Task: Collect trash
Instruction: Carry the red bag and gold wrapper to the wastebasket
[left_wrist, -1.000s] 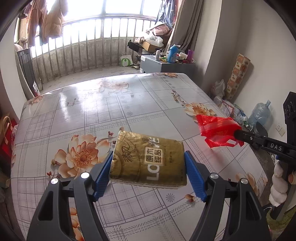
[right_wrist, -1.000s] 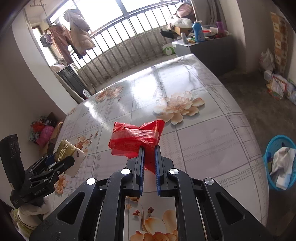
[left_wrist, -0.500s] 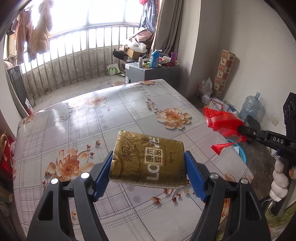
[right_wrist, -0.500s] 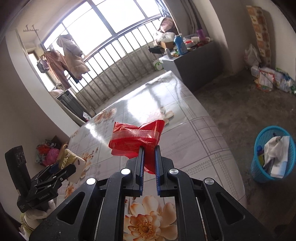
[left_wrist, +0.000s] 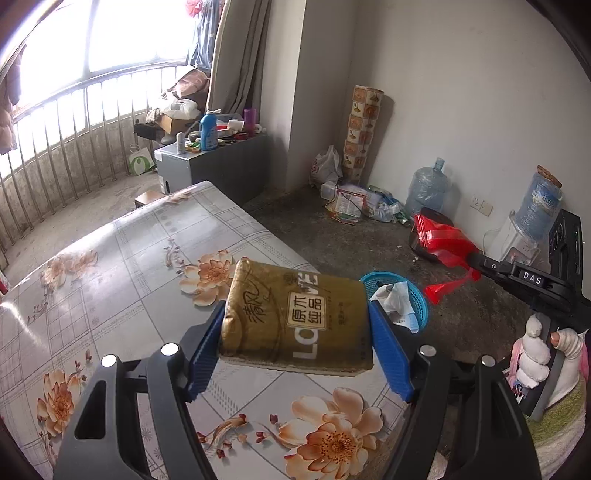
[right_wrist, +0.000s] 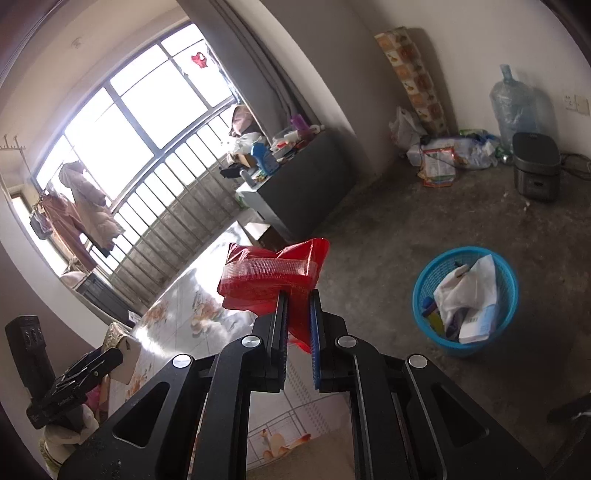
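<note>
- left wrist view looks along the left gripper (left_wrist: 295, 332), down over the table (left_wrist: 122, 266) edge.
- right wrist view looks along the right gripper (right_wrist: 298, 314), tilted, floor right of its fingers.
- both share the blue basket (left_wrist: 419, 295) (right_wrist: 428, 291), the table and each other's gripper.

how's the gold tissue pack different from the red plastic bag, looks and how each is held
The gold tissue pack is a boxy block with printed lettering; the red plastic bag is crumpled, translucent and limp.
The pack spans the left tongs, spread wide across it; the bag is pinched by the right tongs, nearly closed on a thin fold.
Both are held in the air, near the blue basket.
</note>
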